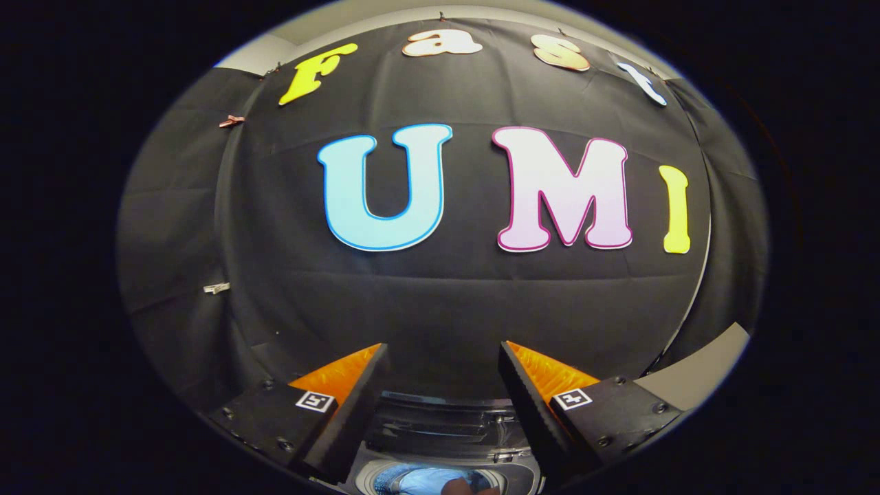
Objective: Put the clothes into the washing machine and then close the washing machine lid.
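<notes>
Gripper (443, 364) held above a washing machine (440, 440), facing the booth's black cloth wall (440, 302).
Its fingers stood wide apart, holding nothing; between them sat the machine's open drum, pale blue clothes (419, 479) inside (lid raised behind).

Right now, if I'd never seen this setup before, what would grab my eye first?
Most striking is the black cloth wall standing straight ahead, beyond the fingers. Low down, the gripper is open, its two fingers spread wide with nothing between them. Just below and between them sits the washing machine, its lid raised, with something bluish, probably clothes, inside the drum.
</notes>
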The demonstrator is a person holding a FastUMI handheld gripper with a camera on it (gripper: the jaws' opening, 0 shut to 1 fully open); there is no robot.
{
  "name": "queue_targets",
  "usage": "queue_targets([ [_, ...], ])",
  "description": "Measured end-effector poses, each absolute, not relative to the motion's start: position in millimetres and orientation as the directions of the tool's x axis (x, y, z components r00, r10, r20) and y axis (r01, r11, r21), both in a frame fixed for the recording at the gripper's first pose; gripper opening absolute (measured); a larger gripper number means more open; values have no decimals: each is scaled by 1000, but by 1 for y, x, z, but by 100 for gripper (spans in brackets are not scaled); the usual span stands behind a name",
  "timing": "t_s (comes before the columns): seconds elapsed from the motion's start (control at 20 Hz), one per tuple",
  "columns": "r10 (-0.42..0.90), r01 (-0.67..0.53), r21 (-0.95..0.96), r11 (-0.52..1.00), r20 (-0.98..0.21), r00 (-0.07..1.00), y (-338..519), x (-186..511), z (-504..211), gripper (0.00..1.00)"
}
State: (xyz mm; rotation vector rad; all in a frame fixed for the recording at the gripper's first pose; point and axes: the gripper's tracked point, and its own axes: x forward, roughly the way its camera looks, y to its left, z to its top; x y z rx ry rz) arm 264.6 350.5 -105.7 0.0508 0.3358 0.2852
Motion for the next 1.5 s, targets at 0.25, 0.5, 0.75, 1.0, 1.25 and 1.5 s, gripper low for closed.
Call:
queue_targets([
  [0.25, 262, -232, 125, 965, -378, 888, 367, 285, -153, 100],
  [0.5, 234, -208, 110, 972, -366, 901, 373, 304, -177, 99],
  [0.75, 190, -189, 39, 981, -372, 908, 370, 319, -192, 99],
  [1.0, 201, -202, 39, 979, -396, 896, 366, 302, -191, 100],
  [1.25, 231, -232, 45, 972, -391, 891, 361, 271, -187, 100],
  [1.5, 246, -248, 46, 968, -394, 886, 358, 254, -187, 100],
])
